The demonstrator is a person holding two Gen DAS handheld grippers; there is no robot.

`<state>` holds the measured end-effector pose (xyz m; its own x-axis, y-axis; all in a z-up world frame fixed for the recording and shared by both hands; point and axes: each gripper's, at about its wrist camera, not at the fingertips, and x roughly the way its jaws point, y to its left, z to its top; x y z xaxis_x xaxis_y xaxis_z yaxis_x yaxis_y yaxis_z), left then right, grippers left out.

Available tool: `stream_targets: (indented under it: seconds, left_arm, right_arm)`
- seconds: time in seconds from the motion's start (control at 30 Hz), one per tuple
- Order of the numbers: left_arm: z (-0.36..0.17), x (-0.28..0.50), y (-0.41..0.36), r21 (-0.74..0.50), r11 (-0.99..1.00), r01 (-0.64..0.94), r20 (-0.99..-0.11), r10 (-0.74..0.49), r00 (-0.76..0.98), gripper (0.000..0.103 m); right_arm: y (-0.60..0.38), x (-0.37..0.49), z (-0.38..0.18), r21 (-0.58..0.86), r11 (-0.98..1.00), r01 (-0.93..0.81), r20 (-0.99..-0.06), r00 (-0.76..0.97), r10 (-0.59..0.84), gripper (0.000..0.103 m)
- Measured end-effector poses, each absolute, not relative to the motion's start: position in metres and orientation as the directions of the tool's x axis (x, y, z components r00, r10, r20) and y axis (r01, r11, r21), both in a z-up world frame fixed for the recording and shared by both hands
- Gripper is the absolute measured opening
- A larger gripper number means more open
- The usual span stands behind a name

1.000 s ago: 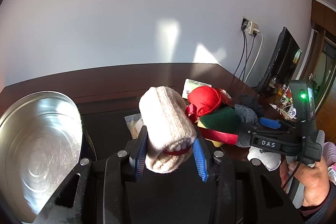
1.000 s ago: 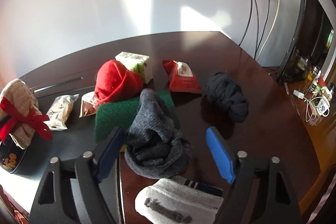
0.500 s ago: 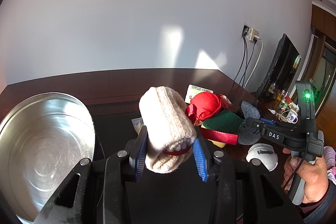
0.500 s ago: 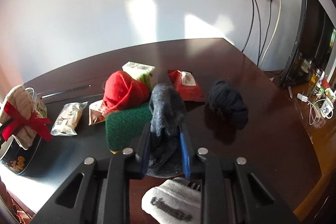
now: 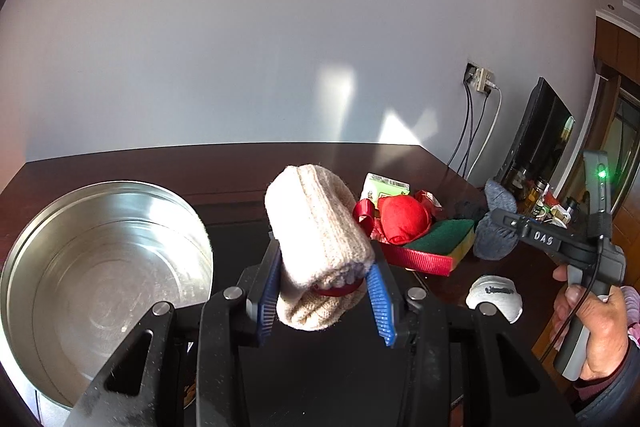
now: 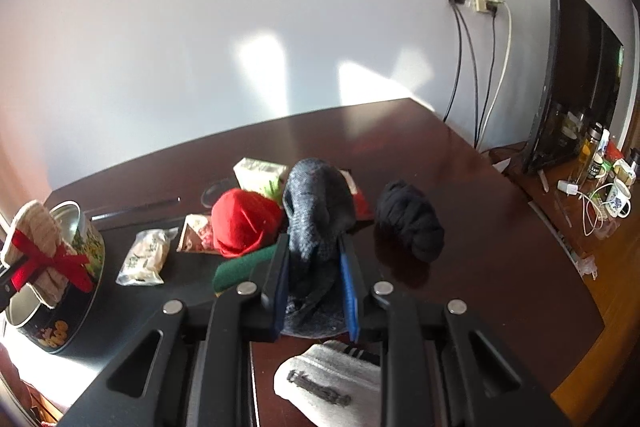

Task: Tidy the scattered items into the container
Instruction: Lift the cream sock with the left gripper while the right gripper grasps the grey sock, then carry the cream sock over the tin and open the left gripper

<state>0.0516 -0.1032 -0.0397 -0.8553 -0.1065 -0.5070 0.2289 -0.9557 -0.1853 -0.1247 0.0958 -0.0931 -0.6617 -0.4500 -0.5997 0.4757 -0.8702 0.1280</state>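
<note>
My left gripper (image 5: pixel 324 303) is shut on a cream knitted sock bundle (image 5: pixel 316 235) tied with a red ribbon (image 5: pixel 424 259), held just right of the round metal tin (image 5: pixel 104 267). My right gripper (image 6: pixel 314 287) is shut on a dark grey sock bundle (image 6: pixel 316 215), lifted above the table. The right wrist view shows the tin (image 6: pixel 76 267) at far left with the cream bundle (image 6: pixel 44 255) over its rim. The grey bundle (image 5: pixel 494 227) also hangs in the right gripper (image 5: pixel 504 223) at the right of the left wrist view.
On the dark wood table (image 6: pixel 480 227) lie a red sock ball (image 6: pixel 244 223), a green sponge (image 6: pixel 244 263), a black sock ball (image 6: pixel 412 223), a white sock (image 6: pixel 332 383), snack packets (image 6: pixel 144 259) and a tissue pack (image 6: pixel 258 173). A monitor (image 6: pixel 576 75) and cables stand right.
The right gripper closed on the grey sock bundle and lifted it off the table. The left gripper rose with the cream bundle beside the tin.
</note>
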Motion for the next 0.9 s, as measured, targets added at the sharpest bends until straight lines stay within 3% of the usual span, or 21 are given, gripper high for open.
stream_targets:
  seconds: [0.5,0.9]
  left_arm:
    - [-0.028,0.088,-0.131,-0.168,-0.938,0.303,-0.491,-0.187,-0.851,0.043]
    - [-0.034,0.148,-0.231,-0.065,-0.802,0.593,-0.538,-0.473,-0.698,0.043]
  right_arm:
    - [0.099,-0.095,-0.059,0.193,-0.834,0.517,-0.511,-0.673,-0.535,0.022]
    - [0.049,-0.053,-0.058,0.212,-0.747,0.631,-0.492,-0.591,-0.639,0.022]
